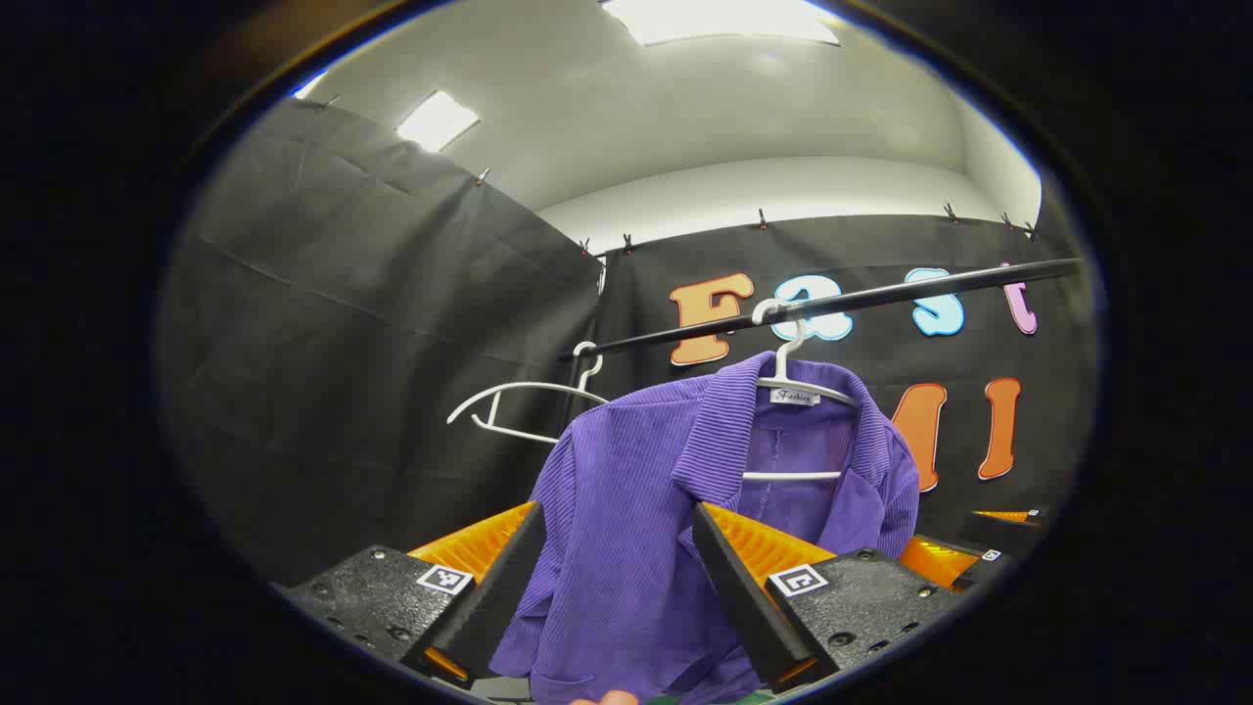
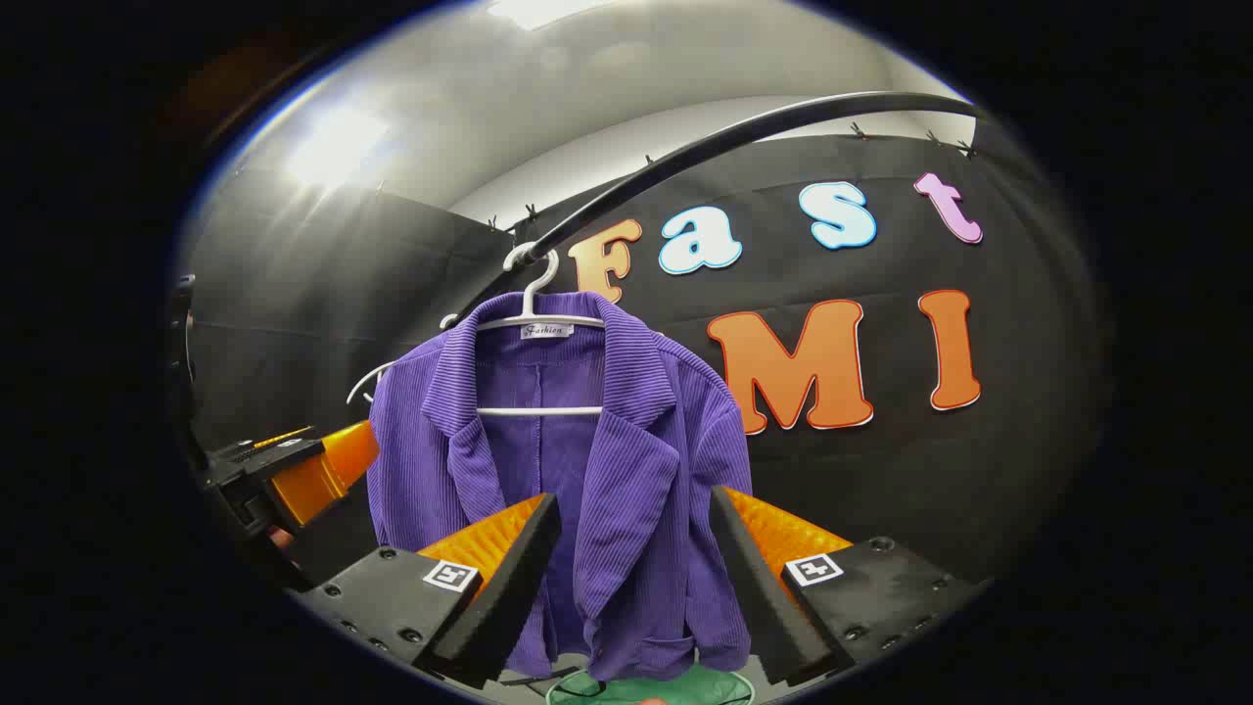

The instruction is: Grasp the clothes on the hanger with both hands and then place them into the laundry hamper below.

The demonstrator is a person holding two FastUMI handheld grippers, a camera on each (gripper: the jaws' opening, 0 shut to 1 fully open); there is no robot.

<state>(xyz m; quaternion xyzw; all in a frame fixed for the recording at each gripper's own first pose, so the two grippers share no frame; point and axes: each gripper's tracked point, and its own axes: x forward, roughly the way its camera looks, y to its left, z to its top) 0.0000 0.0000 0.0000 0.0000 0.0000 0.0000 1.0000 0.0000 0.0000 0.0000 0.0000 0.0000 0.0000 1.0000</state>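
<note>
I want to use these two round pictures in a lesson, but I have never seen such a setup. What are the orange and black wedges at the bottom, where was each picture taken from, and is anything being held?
A person holds a two-finger claw in each hand, with a fisheye camera riding on each. The wedges are that claw's own fingers.

In the left gripper view, the left claw stands open in front of a purple jacket. In the right gripper view, the right claw is open too.

The jacket hangs on a white hanger from a black rail. A second, bare hanger hangs beside it. A green rim shows below, perhaps the hamper.

Nothing is held; neither claw presses the cloth.
</note>
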